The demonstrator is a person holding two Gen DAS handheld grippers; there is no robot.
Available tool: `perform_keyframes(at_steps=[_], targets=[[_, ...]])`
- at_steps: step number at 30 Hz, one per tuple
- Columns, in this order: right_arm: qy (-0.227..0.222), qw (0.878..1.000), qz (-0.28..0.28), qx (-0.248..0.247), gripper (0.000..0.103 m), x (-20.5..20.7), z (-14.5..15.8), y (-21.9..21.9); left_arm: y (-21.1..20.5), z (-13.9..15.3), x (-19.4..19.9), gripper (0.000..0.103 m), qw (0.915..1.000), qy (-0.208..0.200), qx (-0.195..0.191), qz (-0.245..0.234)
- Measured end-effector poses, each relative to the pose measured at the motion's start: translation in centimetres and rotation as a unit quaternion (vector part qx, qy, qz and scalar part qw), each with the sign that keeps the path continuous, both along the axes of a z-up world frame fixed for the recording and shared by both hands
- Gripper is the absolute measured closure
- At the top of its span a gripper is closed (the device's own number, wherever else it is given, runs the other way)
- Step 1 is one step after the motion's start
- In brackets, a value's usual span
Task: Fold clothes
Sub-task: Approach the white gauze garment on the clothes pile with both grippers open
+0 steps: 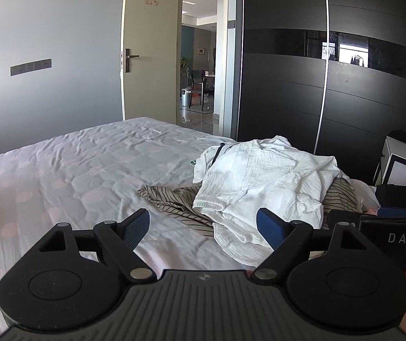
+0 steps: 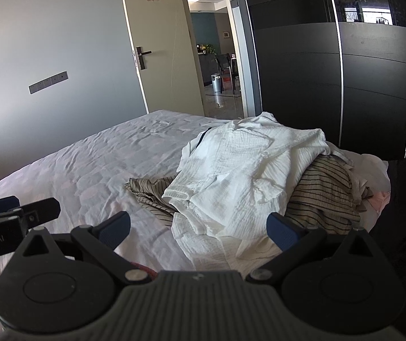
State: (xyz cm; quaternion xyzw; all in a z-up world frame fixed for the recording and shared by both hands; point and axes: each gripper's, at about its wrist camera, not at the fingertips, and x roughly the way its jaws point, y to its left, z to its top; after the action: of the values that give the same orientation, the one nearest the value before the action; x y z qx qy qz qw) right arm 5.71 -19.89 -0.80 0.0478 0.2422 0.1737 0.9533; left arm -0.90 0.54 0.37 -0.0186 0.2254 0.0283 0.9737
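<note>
White crinkled cloth tops a loose heap on the bed (image 1: pixel 75 170): a white garment (image 1: pixel 259 182) lies rumpled over a striped garment (image 1: pixel 171 199), whose edges stick out on both sides of it. Neither shows a clean fold (the striped one is mostly buried, so its shape is hard to judge). No folded stack is in sight, and the wide stretch of sheet beside the heap lies bare. As they lie, both garments want folding.

Both tools hang just short of the heap's near edge. The left gripper (image 1: pixel 203 228) stands wide apart and holds nothing. The right gripper (image 2: pixel 200 227) is likewise spread wide and empty, its fingers (image 2: pixel 281 231) framing the white cloth.
</note>
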Motion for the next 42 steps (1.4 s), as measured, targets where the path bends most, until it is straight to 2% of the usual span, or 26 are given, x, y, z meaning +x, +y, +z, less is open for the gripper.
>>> perform_keyframes(at_steps=[11, 17, 23, 28, 34, 42], targets=[[-0.01, 1.0, 0.011, -0.001, 0.0, -0.3, 0.4, -0.2, 0.7, -0.1, 0.1, 0.005, 0.9997, 0.017, -0.016, 0.001], [-0.021, 1.0, 0.014, -0.008, 0.0, -0.5, 0.4, -0.4, 0.7, -0.4, 0.5, 0.005, 0.9985, 0.045, -0.033, 0.001], [-0.02, 1.0, 0.024, -0.003, 0.0, -0.3, 0.2, -0.4, 0.4, -0.5, 0.6, 0.005, 0.9983, 0.044, -0.038, -0.007], [-0.019, 0.999, 0.028, 0.001, 0.0, -0.2, 0.1, -0.5, -0.1, -0.3, 0.7, 0.006, 0.9988, 0.041, -0.026, -0.002], [-0.017, 1.0, 0.025, 0.002, 0.0, -0.2, 0.0, -0.7, -0.2, -0.6, 1.0, 0.015, 0.9981, 0.055, -0.027, -0.004], [-0.014, 1.0, 0.024, -0.005, 0.0, 0.0, -0.2, -0.8, -0.2, -0.9, 1.3, 0.015, 0.9973, 0.067, -0.029, -0.003]])
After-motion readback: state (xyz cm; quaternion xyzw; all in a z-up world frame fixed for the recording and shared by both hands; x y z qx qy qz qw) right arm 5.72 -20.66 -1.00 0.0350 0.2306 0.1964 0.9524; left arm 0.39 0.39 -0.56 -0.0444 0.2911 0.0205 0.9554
